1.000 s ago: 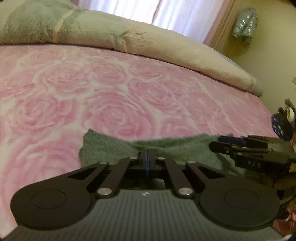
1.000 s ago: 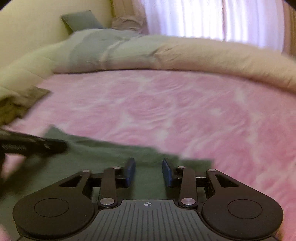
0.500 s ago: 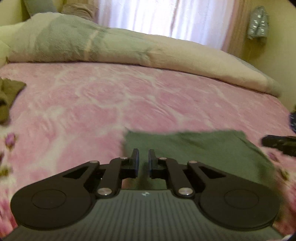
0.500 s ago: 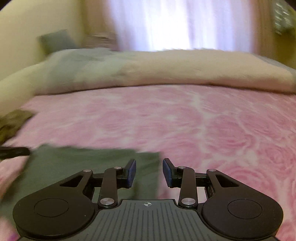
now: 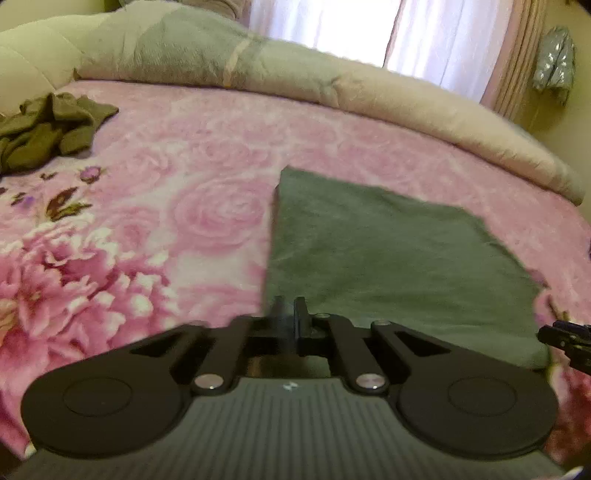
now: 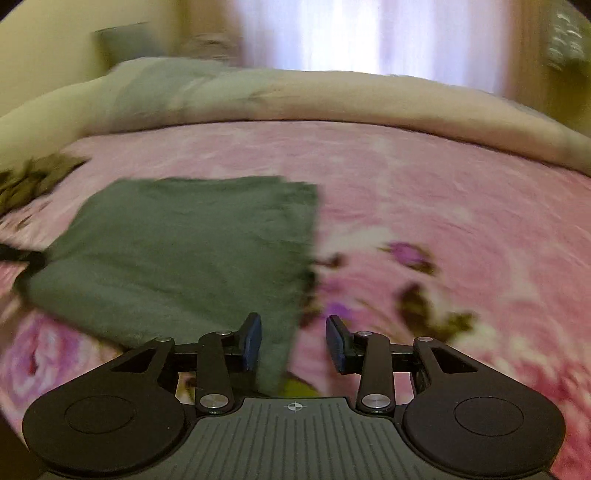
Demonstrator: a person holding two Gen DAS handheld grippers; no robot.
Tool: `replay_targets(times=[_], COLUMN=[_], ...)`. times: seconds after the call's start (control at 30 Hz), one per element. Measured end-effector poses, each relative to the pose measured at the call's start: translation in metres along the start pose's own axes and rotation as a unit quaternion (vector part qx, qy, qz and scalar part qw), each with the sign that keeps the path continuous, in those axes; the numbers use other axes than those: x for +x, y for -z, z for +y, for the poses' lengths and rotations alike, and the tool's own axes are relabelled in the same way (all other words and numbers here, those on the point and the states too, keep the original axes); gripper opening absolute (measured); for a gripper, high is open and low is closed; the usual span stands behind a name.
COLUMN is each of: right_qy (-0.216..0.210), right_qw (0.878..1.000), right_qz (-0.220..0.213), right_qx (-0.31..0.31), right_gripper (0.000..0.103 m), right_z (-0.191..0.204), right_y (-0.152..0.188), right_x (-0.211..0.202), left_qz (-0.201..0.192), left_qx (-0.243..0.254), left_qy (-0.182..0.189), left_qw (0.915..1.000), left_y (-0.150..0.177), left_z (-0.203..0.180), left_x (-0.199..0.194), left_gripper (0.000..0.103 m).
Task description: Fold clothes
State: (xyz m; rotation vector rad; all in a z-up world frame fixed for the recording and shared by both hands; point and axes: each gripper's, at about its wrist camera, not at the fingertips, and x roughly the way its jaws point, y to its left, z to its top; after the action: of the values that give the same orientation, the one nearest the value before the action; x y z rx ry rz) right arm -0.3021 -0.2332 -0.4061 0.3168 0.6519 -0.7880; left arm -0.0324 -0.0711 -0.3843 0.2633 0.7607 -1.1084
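A dark green garment [image 5: 384, 258] lies folded flat as a rectangle on the pink floral bedspread [image 5: 184, 147]; it also shows in the right wrist view [image 6: 177, 251]. My left gripper [image 5: 288, 314] hovers at the garment's near left corner, jaws nearly together with a thin gap and nothing visibly between them. My right gripper [image 6: 293, 343] is open over the garment's near right corner, and the cloth edge runs between its blue pads [image 6: 253, 341]. The right gripper's tip shows at the right edge of the left wrist view [image 5: 565, 338].
A crumpled olive garment [image 5: 44, 129] lies at the far left of the bed, also in the right wrist view [image 6: 26, 181]. A rolled beige and green duvet [image 5: 332, 85] runs along the back. A curtained window [image 6: 369, 33] is behind it.
Both grippers have pulled back toward the near edge, so more of the folded garment shows. The left gripper was shut on the cloth a second ago, then let go. The right stayed open.
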Motion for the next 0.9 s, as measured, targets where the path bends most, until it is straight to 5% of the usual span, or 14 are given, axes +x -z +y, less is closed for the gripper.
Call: replay_targets(times=[0.13,0.2,0.33,0.63,0.9], right_qy=[-0.053,-0.064,-0.034,-0.002,0.01], right_qw=[0.998,0.996,0.996,0.999,0.999], right_qz=[-0.037,-0.036,-0.006,0.013,0.035], right_qx=[-0.027,-0.056,-0.087,-0.041,-0.022], right_gripper=[0.037,0.037,0.037,0.037,0.04], right_z=[0.032,0.05,0.061,0.034,0.031], right_y=[-0.004,-0.001,0.022,0.051,0.071], right_x=[-0.023,-0.016,0.005,-0.03,-0.065], left_qz=[-0.002,0.018,0.018,0.055,0.07], left_qx=[0.023,0.029,0.038,-0.017,0.001], left_qy=[0.035,0.022,-0.011,-0.052,-0.073], left_qw=[0.9991,0.9992,0.999,0.997,0.9949], left_y=[0.01,0.022,0.041,0.061,0.085], left_z=[-0.033,-0.043,-0.054,-0.057,-0.08], left_x=[-0.006,0.006,0.01,-0.015,-0.039], left_gripper=[0.008,0.009,0.012,0.015,0.028])
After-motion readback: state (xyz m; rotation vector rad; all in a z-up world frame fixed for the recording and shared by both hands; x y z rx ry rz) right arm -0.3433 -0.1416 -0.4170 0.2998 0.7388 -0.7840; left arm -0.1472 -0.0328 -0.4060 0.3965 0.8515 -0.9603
